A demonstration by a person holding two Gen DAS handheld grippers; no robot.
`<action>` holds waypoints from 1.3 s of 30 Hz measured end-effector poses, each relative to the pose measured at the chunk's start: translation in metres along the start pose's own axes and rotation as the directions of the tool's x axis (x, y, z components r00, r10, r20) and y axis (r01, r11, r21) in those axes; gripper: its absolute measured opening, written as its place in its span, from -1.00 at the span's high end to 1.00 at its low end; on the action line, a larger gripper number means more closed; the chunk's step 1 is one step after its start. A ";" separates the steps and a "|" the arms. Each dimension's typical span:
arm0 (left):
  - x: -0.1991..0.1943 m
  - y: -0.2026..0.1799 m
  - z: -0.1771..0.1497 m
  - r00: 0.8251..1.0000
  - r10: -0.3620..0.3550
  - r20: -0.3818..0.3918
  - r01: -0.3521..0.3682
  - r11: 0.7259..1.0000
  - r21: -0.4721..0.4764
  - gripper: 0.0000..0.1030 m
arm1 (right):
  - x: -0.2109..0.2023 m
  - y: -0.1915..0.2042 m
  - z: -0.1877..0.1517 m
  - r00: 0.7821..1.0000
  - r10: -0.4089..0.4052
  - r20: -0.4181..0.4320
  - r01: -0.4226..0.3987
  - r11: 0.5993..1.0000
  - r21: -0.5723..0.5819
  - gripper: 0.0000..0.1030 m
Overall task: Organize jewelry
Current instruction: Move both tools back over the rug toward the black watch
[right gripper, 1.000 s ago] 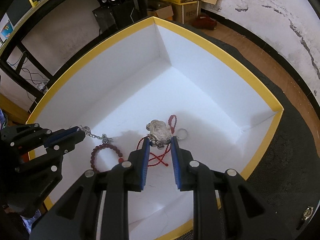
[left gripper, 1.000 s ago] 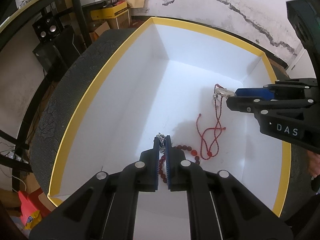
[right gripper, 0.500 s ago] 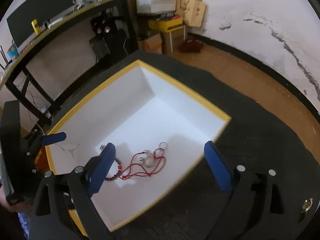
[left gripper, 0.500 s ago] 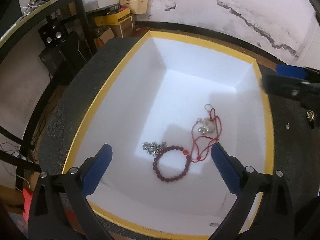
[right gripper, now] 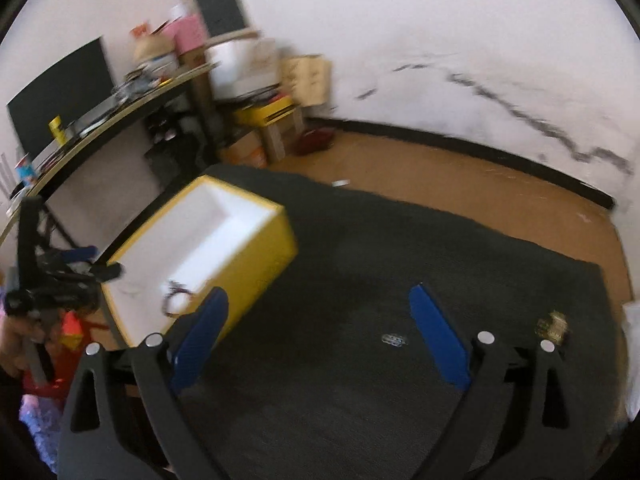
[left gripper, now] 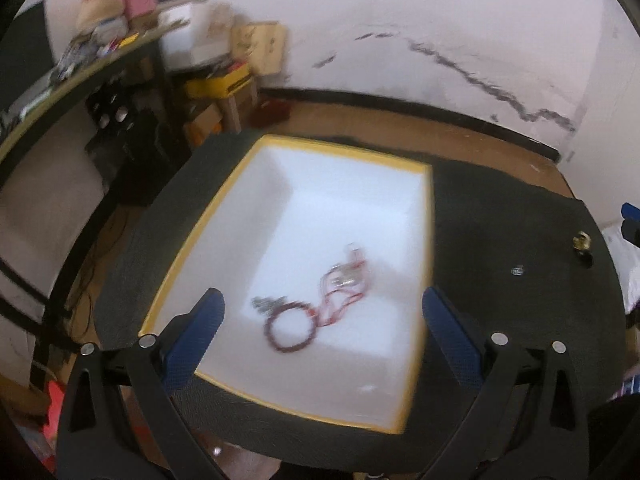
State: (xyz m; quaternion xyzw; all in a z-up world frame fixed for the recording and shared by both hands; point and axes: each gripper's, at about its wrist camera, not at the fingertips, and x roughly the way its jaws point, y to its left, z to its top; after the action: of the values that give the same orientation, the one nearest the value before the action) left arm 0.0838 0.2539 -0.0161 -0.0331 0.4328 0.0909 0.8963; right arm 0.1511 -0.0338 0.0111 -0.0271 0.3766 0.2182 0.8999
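A white box with a yellow rim (left gripper: 344,147) sits on a dark mat (left gripper: 500,208). On its floor lie a dark red bead bracelet (left gripper: 290,332), a small silver chain (left gripper: 264,304) and a red cord with a silver pendant (left gripper: 344,280). My left gripper (left gripper: 322,308) hangs open above the box's near end, holding nothing. My right gripper (right gripper: 318,298) is over the mat to the right of the box (right gripper: 260,256), its jaws opening with nothing between them. A small silver piece (right gripper: 394,339) and a gold piece (right gripper: 554,326) lie on the mat ahead of it.
A cluttered desk (right gripper: 120,112) with a dark monitor stands at the left. Cardboard and yellow boxes (right gripper: 276,120) sit against the cracked white wall. Wooden floor (right gripper: 460,180) lies beyond the mat. The left gripper (right gripper: 80,264) and a hand (right gripper: 12,344) show at the left edge.
Both grippers opened and let go of the jewelry, which now lies in the box. The left one rose and backed off. The right one swung away to the right, over the mat.
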 end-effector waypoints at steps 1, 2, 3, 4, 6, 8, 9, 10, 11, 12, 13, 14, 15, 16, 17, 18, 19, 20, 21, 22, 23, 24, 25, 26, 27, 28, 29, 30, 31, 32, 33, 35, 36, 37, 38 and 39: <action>-0.005 -0.018 0.002 1.000 -0.012 0.016 0.011 1.000 0.026 -0.87 | -0.011 -0.017 -0.009 0.999 -0.032 0.012 0.032 0.999 0.017 -0.74; -0.008 -0.031 0.004 0.999 -0.023 0.025 0.022 0.999 0.043 -0.87 | -0.018 -0.029 -0.015 0.999 -0.051 0.019 0.050 0.998 0.030 -0.74; -0.010 -0.046 0.006 0.999 -0.039 0.033 0.037 0.997 0.060 -0.87 | -0.028 -0.045 -0.025 0.996 -0.081 0.026 0.080 0.995 0.053 -0.74; -0.011 -0.067 0.009 0.997 -0.069 0.037 0.065 0.994 0.085 -0.87 | -0.036 -0.061 -0.035 0.994 -0.110 0.030 0.107 0.991 0.077 -0.74; -0.009 -0.099 0.010 0.994 -0.107 0.038 0.102 0.988 0.118 -0.87 | -0.047 -0.087 -0.053 0.988 -0.152 0.033 0.148 0.982 0.117 -0.74; -0.003 -0.140 0.009 0.987 -0.159 0.035 0.152 0.976 0.155 -0.87 | -0.057 -0.111 -0.073 0.980 -0.199 0.033 0.191 0.969 0.156 -0.74; 0.001 -0.157 0.008 0.984 -0.177 0.033 0.169 0.970 0.173 -0.87 | -0.058 -0.120 -0.083 0.976 -0.217 0.031 0.209 0.963 0.168 -0.74; 0.008 -0.179 0.006 0.981 -0.193 0.029 0.184 0.963 0.196 -0.87 | -0.060 -0.130 -0.092 0.971 -0.238 0.026 0.230 0.956 0.181 -0.74; 0.015 -0.198 0.002 0.978 -0.207 0.026 0.197 0.956 0.216 -0.87 | -0.060 -0.137 -0.099 0.968 -0.250 0.022 0.241 0.952 0.190 -0.74; 0.022 -0.214 -0.001 0.975 -0.220 0.024 0.208 0.950 0.231 -0.87 | -0.058 -0.148 -0.111 0.963 -0.267 0.012 0.259 0.944 0.206 -0.74; 0.033 -0.235 -0.006 0.972 -0.234 0.023 0.222 0.943 0.247 -0.87 | -0.055 -0.154 -0.116 0.961 -0.277 0.006 0.269 0.939 0.213 -0.74; 0.041 -0.249 -0.013 0.971 -0.236 0.024 0.223 0.940 0.257 -0.87 | -0.052 -0.163 -0.124 0.956 -0.293 0.001 0.285 0.933 0.222 -0.74; 0.051 -0.260 -0.017 0.972 -0.232 0.022 0.219 0.940 0.262 -0.87 | -0.047 -0.165 -0.126 0.954 -0.301 0.001 0.293 0.930 0.222 -0.74; 0.063 -0.272 -0.022 0.974 -0.227 0.015 0.215 0.940 0.263 -0.87 | -0.042 -0.170 -0.130 0.951 -0.309 0.000 0.301 0.928 0.221 -0.74; 0.076 -0.282 -0.026 0.974 -0.226 0.003 0.217 0.941 0.259 -0.87 | -0.035 -0.175 -0.133 0.949 -0.314 -0.001 0.307 0.927 0.216 -0.74; 0.088 -0.289 -0.029 0.974 -0.227 -0.011 0.222 0.942 0.251 -0.87 | -0.028 -0.178 -0.134 0.948 -0.317 -0.002 0.311 0.927 0.212 -0.74; 0.097 -0.293 -0.031 0.973 -0.228 -0.021 0.227 0.943 0.246 -0.87 | -0.020 -0.181 -0.132 0.947 -0.321 -0.003 0.314 0.927 0.206 -0.74; 0.105 -0.297 -0.032 0.974 -0.227 -0.030 0.227 0.943 0.242 -0.87 | -0.009 -0.189 -0.134 0.946 -0.323 -0.009 0.318 0.926 0.204 -0.74; 0.114 -0.300 -0.033 0.975 -0.220 -0.034 0.222 0.945 0.241 -0.87 | -0.003 -0.195 -0.134 0.947 -0.322 -0.015 0.318 0.925 0.206 -0.74; 0.123 -0.304 -0.035 0.977 -0.212 -0.036 0.214 0.946 0.242 -0.87 | 0.007 -0.203 -0.135 0.947 -0.320 -0.026 0.318 0.924 0.214 -0.74; 0.130 -0.305 -0.036 0.977 -0.209 -0.032 0.211 0.947 0.242 -0.87 | 0.014 -0.210 -0.134 0.948 -0.316 -0.037 0.316 0.923 0.221 -0.74; 0.136 -0.306 -0.037 0.978 -0.208 -0.029 0.209 0.948 0.242 -0.87 | 0.025 -0.218 -0.134 0.949 -0.310 -0.050 0.313 0.921 0.232 -0.74; 0.143 -0.307 -0.038 0.979 -0.204 -0.025 0.203 0.948 0.245 -0.87 | 0.034 -0.224 -0.132 0.949 -0.310 -0.057 0.314 0.918 0.241 -0.74; 0.150 -0.306 -0.038 0.980 -0.197 -0.022 0.196 0.948 0.250 -0.87 | 0.040 -0.231 -0.131 0.948 -0.312 -0.066 0.319 0.916 0.242 -0.74; 0.156 -0.307 -0.038 0.982 -0.190 -0.017 0.188 0.949 0.254 -0.87 | 0.049 -0.236 -0.129 0.947 -0.312 -0.078 0.322 0.916 0.238 -0.74; 0.163 -0.308 -0.040 0.984 -0.180 -0.013 0.177 0.950 0.256 -0.87 | 0.057 -0.239 -0.127 0.943 -0.322 -0.079 0.332 0.916 0.228 -0.74; 0.169 -0.309 -0.040 0.984 -0.175 -0.017 0.173 0.951 0.256 -0.87 | 0.066 -0.243 -0.125 0.938 -0.338 -0.081 0.347 0.913 0.215 -0.74; 0.176 -0.309 -0.039 0.985 -0.173 -0.027 0.174 0.951 0.254 -0.87 | 0.071 -0.248 -0.124 0.935 -0.344 -0.088 0.355 0.911 0.209 -0.74; 0.183 -0.310 -0.038 0.984 -0.173 -0.042 0.178 0.951 0.251 -0.87 | 0.079 -0.251 -0.123 0.933 -0.347 -0.099 0.360 0.910 0.207 -0.74; 0.187 -0.311 -0.038 0.984 -0.171 -0.051 0.179 0.952 0.249 -0.87 | 0.085 -0.256 -0.124 0.931 -0.348 -0.108 0.364 0.907 0.213 -0.74; 0.192 -0.312 -0.038 0.985 -0.165 -0.054 0.173 0.953 0.248 -0.87 | 0.092 -0.262 -0.125 0.931 -0.344 -0.122 0.364 0.903 0.230 -0.74; 0.195 -0.314 -0.037 0.984 -0.168 -0.054 0.176 0.952 0.252 -0.87 | 0.102 -0.270 -0.127 0.934 -0.330 -0.139 0.356 0.900 0.253 -0.74; 0.196 -0.315 -0.037 0.984 -0.167 -0.056 0.176 0.950 0.256 -0.87 | 0.105 -0.272 -0.128 0.932 -0.334 -0.141 0.360 0.898 0.252 -0.74; 0.197 -0.317 -0.038 0.985 -0.166 -0.057 0.175 0.948 0.264 -0.87 | 0.109 -0.273 -0.127 0.930 -0.337 -0.144 0.364 0.898 0.247 -0.74; 0.199 -0.318 -0.039 0.985 -0.161 -0.059 0.171 0.948 0.270 -0.87 | 0.113 -0.274 -0.127 0.929 -0.340 -0.147 0.367 0.898 0.243 -0.74; 0.202 -0.319 -0.040 0.986 -0.157 -0.063 0.168 0.948 0.269 -0.87 | 0.118 -0.275 -0.127 0.927 -0.346 -0.148 0.373 0.896 0.243 -0.74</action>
State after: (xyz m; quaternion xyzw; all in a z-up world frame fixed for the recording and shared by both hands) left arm 0.2369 -0.0373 -0.2051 0.0536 0.4553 -0.0444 0.8876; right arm 0.2534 -0.2657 -0.1925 0.0140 0.4358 -0.0059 0.8999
